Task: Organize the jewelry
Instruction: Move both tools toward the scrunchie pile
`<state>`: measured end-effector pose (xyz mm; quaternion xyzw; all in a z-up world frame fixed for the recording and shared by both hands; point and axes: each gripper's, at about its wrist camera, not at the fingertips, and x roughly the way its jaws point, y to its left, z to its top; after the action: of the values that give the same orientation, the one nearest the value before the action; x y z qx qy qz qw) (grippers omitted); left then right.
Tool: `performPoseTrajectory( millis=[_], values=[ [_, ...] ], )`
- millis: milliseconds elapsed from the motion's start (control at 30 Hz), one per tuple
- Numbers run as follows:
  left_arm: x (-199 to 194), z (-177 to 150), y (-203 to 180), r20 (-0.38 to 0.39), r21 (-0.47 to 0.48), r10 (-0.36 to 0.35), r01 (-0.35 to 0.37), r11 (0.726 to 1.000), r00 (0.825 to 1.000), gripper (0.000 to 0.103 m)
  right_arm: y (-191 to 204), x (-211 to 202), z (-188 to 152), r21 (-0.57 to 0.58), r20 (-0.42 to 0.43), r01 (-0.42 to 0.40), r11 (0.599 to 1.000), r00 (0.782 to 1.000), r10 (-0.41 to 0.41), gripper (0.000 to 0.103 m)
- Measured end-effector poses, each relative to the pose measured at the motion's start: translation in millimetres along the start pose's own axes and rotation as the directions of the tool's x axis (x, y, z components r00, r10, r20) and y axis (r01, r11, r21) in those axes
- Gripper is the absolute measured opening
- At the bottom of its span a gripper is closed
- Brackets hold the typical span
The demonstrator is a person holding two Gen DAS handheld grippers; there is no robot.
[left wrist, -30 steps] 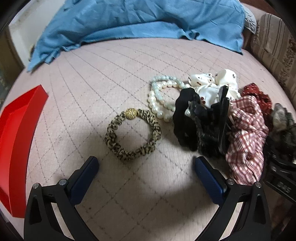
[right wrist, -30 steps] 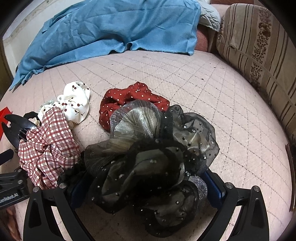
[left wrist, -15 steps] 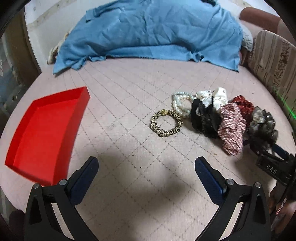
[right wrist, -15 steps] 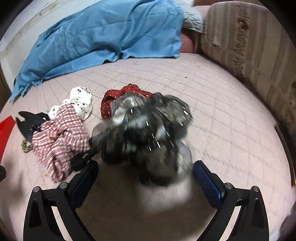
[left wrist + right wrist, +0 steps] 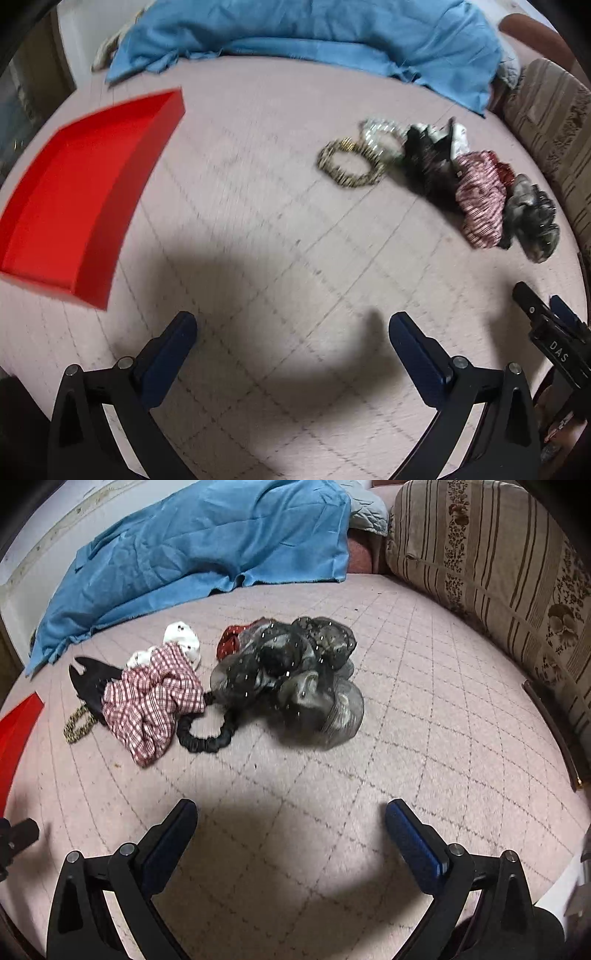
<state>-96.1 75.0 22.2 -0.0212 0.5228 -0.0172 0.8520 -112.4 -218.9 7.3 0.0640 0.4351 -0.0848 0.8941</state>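
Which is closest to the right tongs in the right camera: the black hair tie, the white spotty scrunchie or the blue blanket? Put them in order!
Seen from the right tongs:
1. Black hair tie, just ahead, a little to the left.
2. White spotty scrunchie, farther back on the left, behind the checked scrunchie.
3. Blue blanket, farthest, along the back edge of the bed.

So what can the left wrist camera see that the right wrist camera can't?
Only the left wrist view shows the whole red tray, the pearl bracelet and the right gripper at the edge.

Only the right wrist view shows the thin black scrunchie lying flat and the striped cushion in full.

Both show the leopard-print hair tie, plaid scrunchie, dark tulle scrunchie and blue cloth.
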Motion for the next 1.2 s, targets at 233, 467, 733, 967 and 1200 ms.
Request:
performPoseTrajectory(
  millis=[233,467,733,967,1200],
  values=[
    [3,-9,-8,0.019,0.051,0.065,-0.066,0.996,0.998,0.103,2,1,-8,-0.004,0.015,0.02,1.0,1.0,-0.02,0.103],
    [4,-8,-7,0.021,0.064,0.066,-0.067,0.996,0.998,0.103,3,-3,-16,0.02,0.001,0.034,0.999,0.999,-0.034,0.103],
    [-20,4,3,0.063,0.026,0.048,-0.049,0.998,0.997,0.103,4,-7,-22,0.019,0.028,0.035,0.999,0.999,-0.036,0.103],
    [-74,26,5,0.228,0.032,0.026,-0.034,0.999,0.973,0.103,9,-11,-15,-0.014,-0.017,0.034,0.999,0.999,-0.035,0.102],
    [-93,55,-33,0.266,0.164,-0.054,0.01,0.986,0.962,0.103,-10,-31,18,-0.01,0.075,-0.037,0.999,0.996,0.038,0.099]
  ],
)
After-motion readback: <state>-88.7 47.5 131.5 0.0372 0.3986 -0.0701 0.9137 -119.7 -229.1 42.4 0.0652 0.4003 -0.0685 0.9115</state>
